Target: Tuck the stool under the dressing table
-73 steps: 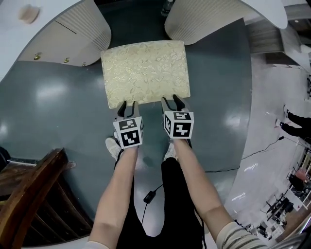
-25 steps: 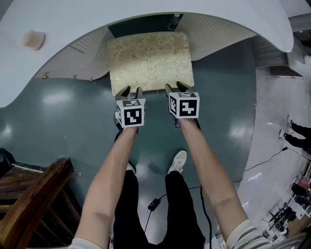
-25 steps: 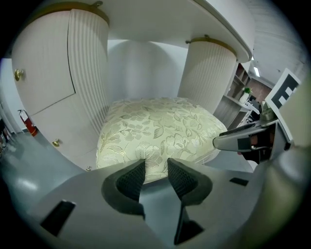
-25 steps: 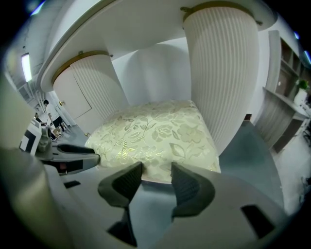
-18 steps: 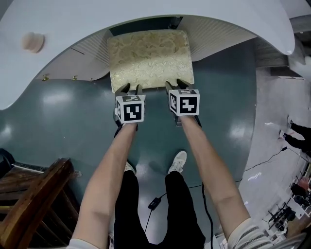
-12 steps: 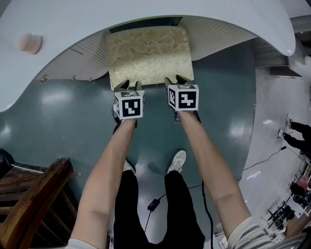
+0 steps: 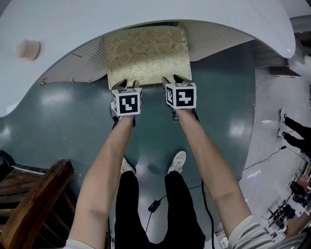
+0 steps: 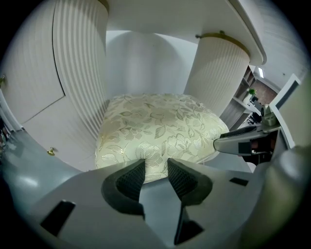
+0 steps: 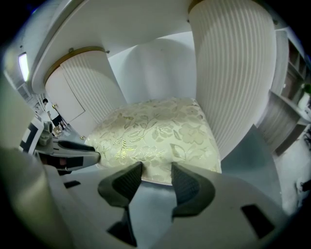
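Note:
The stool (image 7: 148, 53), with a cream floral cushion, stands in the gap under the white dressing table (image 7: 146, 12); its far edge is hidden under the tabletop. My left gripper (image 7: 127, 83) and right gripper (image 7: 175, 79) sit side by side at the cushion's near edge, both open, with their tips against that edge. The left gripper view has the cushion (image 8: 160, 126) just beyond my left gripper (image 8: 155, 163), between two ribbed pedestals (image 8: 80, 73). Seen from the right gripper view, the cushion (image 9: 155, 133) likewise fills the space ahead of my right gripper (image 9: 156, 168).
A dark wooden chair (image 7: 34, 209) stands at the lower left. A small pink round object (image 7: 27, 49) lies on the tabletop. A cable (image 7: 155, 204) runs over the grey floor between the person's legs. People stand far off at the right (image 7: 294, 131).
The stool has slid further under the dressing table, its far edge now hidden by the tabletop. Both grippers have moved forward with it, still at its near edge.

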The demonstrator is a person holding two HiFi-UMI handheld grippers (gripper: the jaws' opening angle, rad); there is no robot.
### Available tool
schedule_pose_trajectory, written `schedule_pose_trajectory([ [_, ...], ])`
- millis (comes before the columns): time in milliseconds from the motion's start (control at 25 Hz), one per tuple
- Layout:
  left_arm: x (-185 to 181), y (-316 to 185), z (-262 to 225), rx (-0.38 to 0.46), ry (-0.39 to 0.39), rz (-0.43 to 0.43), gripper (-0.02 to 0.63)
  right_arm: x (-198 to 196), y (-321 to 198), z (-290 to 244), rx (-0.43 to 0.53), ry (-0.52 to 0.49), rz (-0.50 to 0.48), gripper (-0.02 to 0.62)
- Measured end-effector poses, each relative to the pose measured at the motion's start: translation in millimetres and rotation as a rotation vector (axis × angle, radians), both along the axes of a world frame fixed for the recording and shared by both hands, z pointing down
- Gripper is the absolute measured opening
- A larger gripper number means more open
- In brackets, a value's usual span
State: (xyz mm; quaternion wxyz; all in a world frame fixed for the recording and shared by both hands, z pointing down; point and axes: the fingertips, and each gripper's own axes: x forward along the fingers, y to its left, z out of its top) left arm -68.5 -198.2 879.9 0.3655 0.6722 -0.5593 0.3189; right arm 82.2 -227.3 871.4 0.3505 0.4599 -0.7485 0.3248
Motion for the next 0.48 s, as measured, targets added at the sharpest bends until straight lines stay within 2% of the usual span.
schedule_pose_trajectory([
  [480,-2.4,-2.5,3.3,0.022,-0.019,-0.004,0.14,-1.7,-1.3,4.4,-0.005,0.008,0.012,0.187],
])
